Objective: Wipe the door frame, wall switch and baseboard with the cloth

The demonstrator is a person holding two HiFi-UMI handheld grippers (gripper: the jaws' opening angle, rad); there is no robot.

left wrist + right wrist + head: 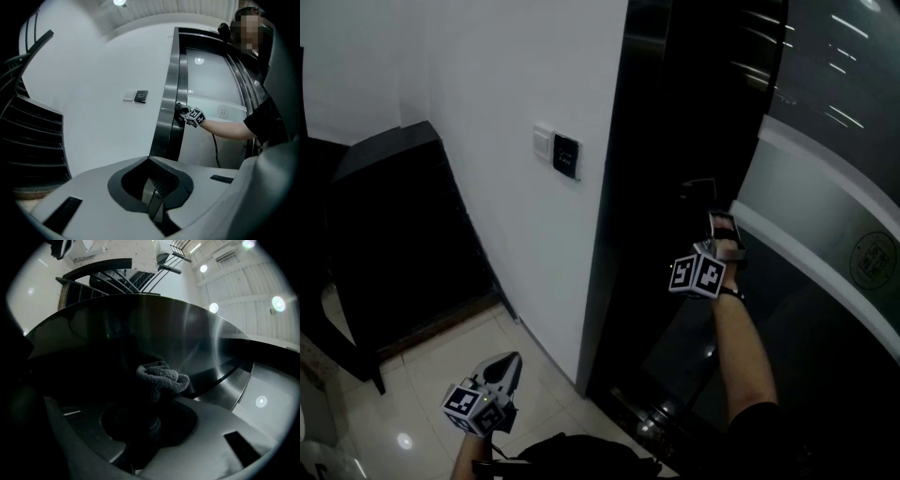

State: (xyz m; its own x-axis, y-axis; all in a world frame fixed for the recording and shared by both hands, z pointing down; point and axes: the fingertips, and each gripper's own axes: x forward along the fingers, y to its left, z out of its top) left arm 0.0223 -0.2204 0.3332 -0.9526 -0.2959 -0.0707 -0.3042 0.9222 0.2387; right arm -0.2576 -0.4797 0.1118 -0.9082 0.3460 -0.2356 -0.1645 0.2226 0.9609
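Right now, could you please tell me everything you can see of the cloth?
The cloth is dark grey, with a nubby, towel-like pile. It is bunched into a wad, clamped in the right gripper, whose jaws close on its lower part while a rolled fold pokes out past them. It sits at the shiny dark metal door frame; whether it presses on it is unclear.

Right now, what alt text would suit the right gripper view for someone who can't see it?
The right claw clamps a bunched grey cloth close before a dark, glossy door frame that fills the view. Ceiling lights glint upper right.
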